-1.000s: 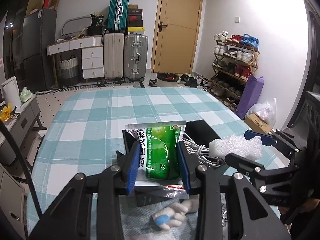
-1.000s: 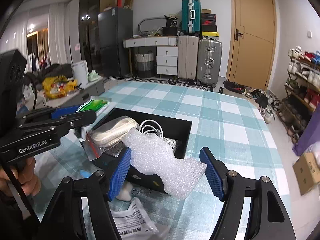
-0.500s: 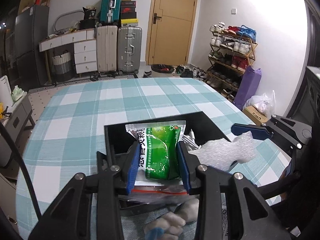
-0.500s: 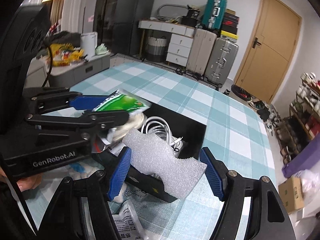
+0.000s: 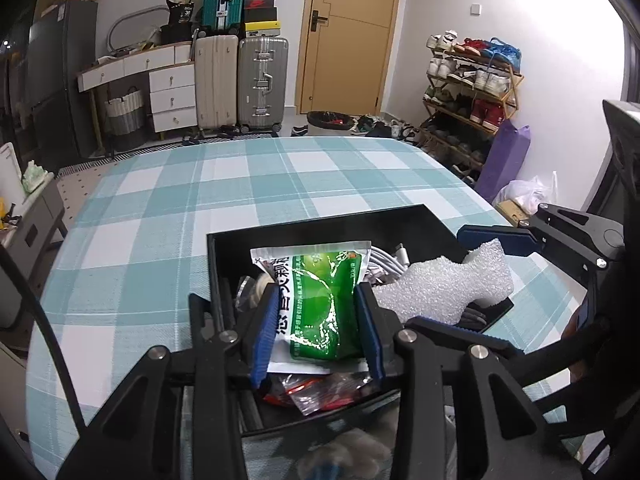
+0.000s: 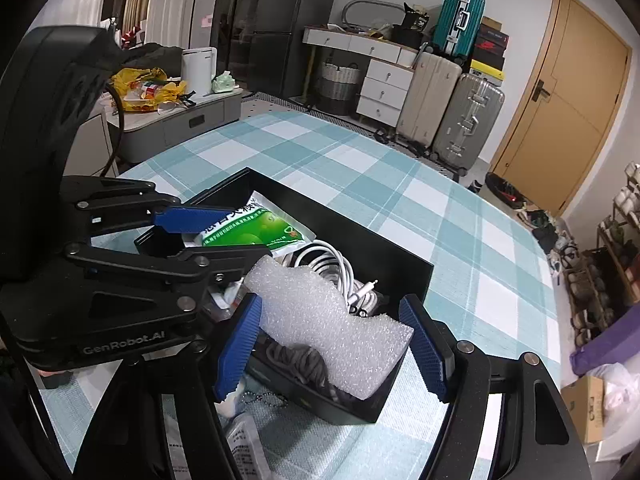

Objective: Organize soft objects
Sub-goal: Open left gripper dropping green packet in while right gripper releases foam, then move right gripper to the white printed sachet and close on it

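Two sets of tongs are angled down over the black box (image 5: 224, 264) sitting near the front edge of the worktop (image 5: 168, 216), which has a teal and white checked cloth on it.

Left tongs (image 5: 318, 330) have the green sachet (image 5: 324, 304) sandwiched between the blue pads, flat and face up, hanging over the left half of the box. Jaws are easing apart right now, but the pads look like they're touching both long edges of the packet. From the right wrist view you can see those left tongs (image 6: 216, 232) coming in from the left side, pointing across the box with the sachet (image 6: 256, 232) sticking out past the tips.

Right tongs (image 6: 332, 344) are spread wide and clamped on the white foam piece (image 6: 332, 324), which spans the whole gap between the pads and tilts up toward the left. It hovers over the box's right half, above a coiled white cable (image 6: 340, 268) and something grey and knitted (image 6: 296, 360). Foam (image 5: 444, 280) and sachet sit just beside each other.

Some red-printed bags (image 5: 320, 388) lie in the box under the sachet. Another white packet (image 6: 244, 444) lies on the cloth at the front edge, outside the box.
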A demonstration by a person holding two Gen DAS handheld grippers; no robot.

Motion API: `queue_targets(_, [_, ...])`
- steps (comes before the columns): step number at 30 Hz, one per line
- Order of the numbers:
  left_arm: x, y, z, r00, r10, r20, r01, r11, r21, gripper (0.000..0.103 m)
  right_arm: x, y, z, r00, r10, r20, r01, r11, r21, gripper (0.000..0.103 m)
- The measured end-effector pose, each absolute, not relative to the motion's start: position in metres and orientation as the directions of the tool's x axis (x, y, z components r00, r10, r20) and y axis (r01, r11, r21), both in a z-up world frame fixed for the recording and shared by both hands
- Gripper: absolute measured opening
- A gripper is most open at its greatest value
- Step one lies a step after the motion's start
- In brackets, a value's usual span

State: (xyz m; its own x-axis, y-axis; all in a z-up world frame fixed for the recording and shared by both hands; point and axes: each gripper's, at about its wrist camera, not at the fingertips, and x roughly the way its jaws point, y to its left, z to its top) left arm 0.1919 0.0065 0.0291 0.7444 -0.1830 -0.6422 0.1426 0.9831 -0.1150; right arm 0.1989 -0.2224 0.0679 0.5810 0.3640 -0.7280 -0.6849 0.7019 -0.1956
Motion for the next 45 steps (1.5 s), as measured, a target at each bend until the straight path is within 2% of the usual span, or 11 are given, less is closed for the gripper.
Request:
queue_targets(2, [0.191, 0.008, 0.031, 0.742, -0.188, -0.643, 0.143, 0.982, -0.121, 0.045, 0.200, -0.224, 0.067, 0.595, 0.357, -0.720, -0.672, 0.712, -0.203, 0.078])
queue_targets(3, [0.190, 0.009, 0.032, 0.745, -0.191, -0.639, 0.145, 0.982, -0.125, 0.048, 0.200, -0.226, 0.068, 0.614, 0.351, -0.707, -0.658, 0.723, -0.213, 0.085])
queue_targets(5, [0.185, 0.011, 0.037, 0.757, -0.181, -0.627, 0.136, 0.983, -0.120, 0.061, 0.196, -0.231, 0.070, 0.639, 0.348, -0.686, -0.637, 0.739, -0.219, 0.093])
queue_targets(6, [0.183, 0.011, 0.040, 0.762, -0.180, -0.622, 0.136, 0.984, -0.119, 0.061, 0.195, -0.234, 0.070, 0.647, 0.343, -0.681, -0.626, 0.748, -0.218, 0.096])
queue_targets(7, [0.180, 0.012, 0.043, 0.765, -0.181, -0.619, 0.137, 0.983, -0.118, 0.063, 0.194, -0.237, 0.071, 0.652, 0.340, -0.678, -0.618, 0.756, -0.215, 0.097])
queue_targets(10, [0.169, 0.012, 0.050, 0.784, -0.168, -0.597, 0.136, 0.986, -0.098, 0.086, 0.188, -0.251, 0.076, 0.664, 0.347, -0.663, -0.591, 0.786, -0.180, 0.099])
queue_targets(13, [0.155, 0.013, 0.058, 0.811, -0.154, -0.564, 0.134, 0.988, -0.077, 0.097, 0.175, -0.264, 0.082, 0.667, 0.367, -0.648, -0.575, 0.807, -0.135, 0.102])
queue_targets(21, [0.119, 0.019, 0.058, 0.826, -0.114, -0.551, 0.094, 0.993, -0.065, 0.099, 0.142, -0.286, 0.084, 0.622, 0.432, -0.653, -0.577, 0.817, -0.010, 0.102])
queue_targets(29, [0.098, 0.013, 0.041, 0.818, -0.087, -0.568, 0.091, 0.996, -0.020, 0.099, 0.121, -0.290, 0.064, 0.576, 0.451, -0.682, -0.591, 0.806, 0.034, 0.102])
queue_targets(45, [0.083, 0.018, 0.004, 0.771, -0.091, -0.630, 0.068, 0.996, -0.060, 0.099, 0.122, -0.286, 0.035, 0.466, 0.456, -0.759, -0.642, 0.764, 0.064, 0.102])
